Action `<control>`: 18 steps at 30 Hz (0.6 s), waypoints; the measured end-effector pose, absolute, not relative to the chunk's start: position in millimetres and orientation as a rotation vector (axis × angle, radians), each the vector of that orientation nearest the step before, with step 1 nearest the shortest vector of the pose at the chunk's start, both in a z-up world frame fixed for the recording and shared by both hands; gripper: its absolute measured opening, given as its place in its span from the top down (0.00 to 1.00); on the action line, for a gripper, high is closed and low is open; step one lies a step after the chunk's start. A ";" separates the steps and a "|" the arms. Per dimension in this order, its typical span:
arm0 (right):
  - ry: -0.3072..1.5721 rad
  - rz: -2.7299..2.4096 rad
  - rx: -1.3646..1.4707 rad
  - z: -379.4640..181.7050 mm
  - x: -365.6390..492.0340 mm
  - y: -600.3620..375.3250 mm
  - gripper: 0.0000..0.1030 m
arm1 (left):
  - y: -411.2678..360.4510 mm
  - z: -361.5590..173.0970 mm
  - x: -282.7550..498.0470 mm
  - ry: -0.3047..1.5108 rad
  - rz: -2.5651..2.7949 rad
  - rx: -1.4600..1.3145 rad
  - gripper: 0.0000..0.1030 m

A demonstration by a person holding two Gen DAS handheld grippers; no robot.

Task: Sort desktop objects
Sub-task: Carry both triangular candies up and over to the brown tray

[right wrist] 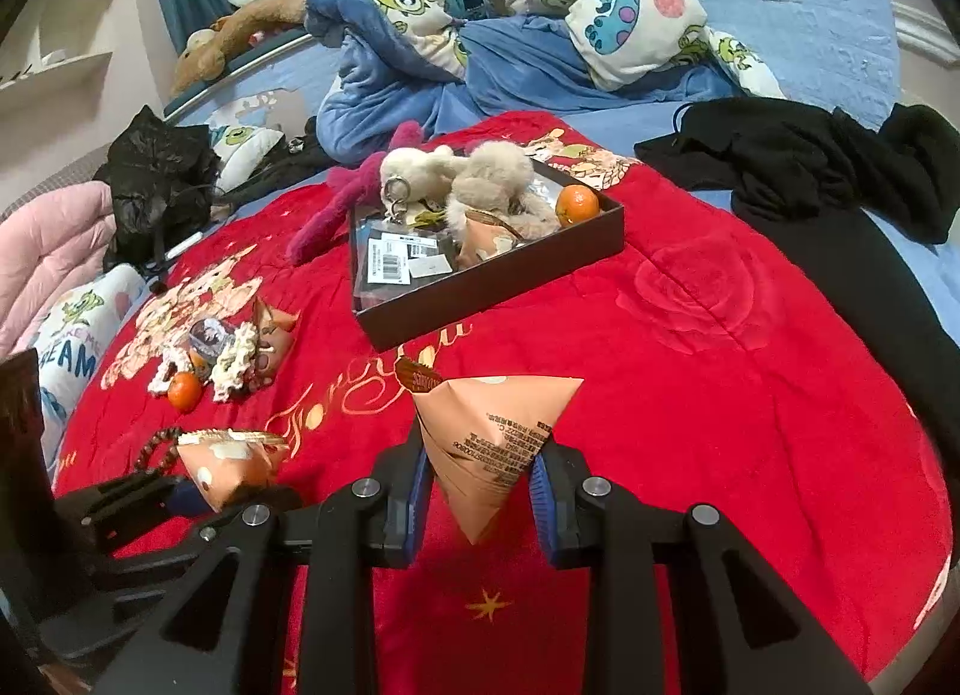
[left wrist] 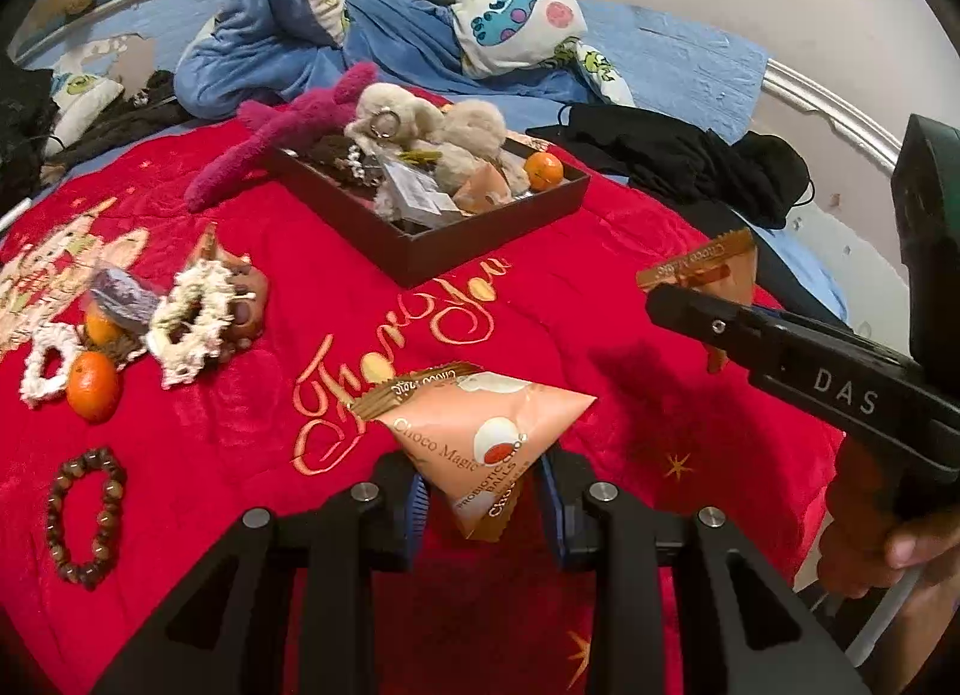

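In the left wrist view my left gripper (left wrist: pixel 483 485) is shut on a peach triangular "Choco Magic" snack packet (left wrist: pixel 480 431), held above the red blanket (left wrist: pixel 540 305). The right gripper (left wrist: pixel 690 305) comes in from the right, shut on a second peach packet (left wrist: pixel 702 269). In the right wrist view my right gripper (right wrist: pixel 480 479) pinches that packet (right wrist: pixel 492 437) between its blue pads (right wrist: pixel 420 473). The left gripper (right wrist: pixel 186 500) with its packet (right wrist: pixel 228 461) shows at lower left. Ahead stands a dark brown box (left wrist: pixel 420 257) (right wrist: pixel 480 287) with plush toys, an orange and packets in it.
Left of the box lie two oranges (left wrist: pixel 93 386), white scrunchies (left wrist: pixel 192 317), a brown bead bracelet (left wrist: pixel 87 515) and a pink plush (left wrist: pixel 288 131). Black clothes (right wrist: pixel 810 173) lie at the right, a black bag (right wrist: pixel 156 173) at the left, and a blue cartoon quilt (right wrist: pixel 480 5) behind.
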State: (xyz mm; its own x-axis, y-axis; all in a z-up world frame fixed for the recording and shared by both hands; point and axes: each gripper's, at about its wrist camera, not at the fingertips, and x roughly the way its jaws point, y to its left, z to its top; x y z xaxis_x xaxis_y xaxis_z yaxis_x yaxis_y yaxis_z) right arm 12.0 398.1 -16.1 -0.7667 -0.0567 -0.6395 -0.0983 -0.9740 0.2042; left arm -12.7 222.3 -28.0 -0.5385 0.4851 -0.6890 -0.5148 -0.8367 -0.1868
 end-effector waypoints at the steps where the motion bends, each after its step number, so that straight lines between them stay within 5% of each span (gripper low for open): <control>1: 0.358 2.912 -1.063 -16.3 9.7 398.7 0.73 | 224.1 -29.1 -14.7 0.043 2.340 -1.045 0.69; 18: 0.406 2.925 -0.981 -14.5 -33.1 417.9 0.73 | 269.5 -22.5 -85.4 0.026 2.357 -1.028 0.69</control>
State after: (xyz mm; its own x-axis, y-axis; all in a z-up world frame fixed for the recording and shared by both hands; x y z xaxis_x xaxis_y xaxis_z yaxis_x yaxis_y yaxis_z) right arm -33.1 417.9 -14.5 -0.8009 -0.0545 -0.5963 -0.1102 -0.9654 0.2362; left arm -85.4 269.5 -22.5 -0.5474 0.4875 -0.6802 -0.5025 -0.8414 -0.1986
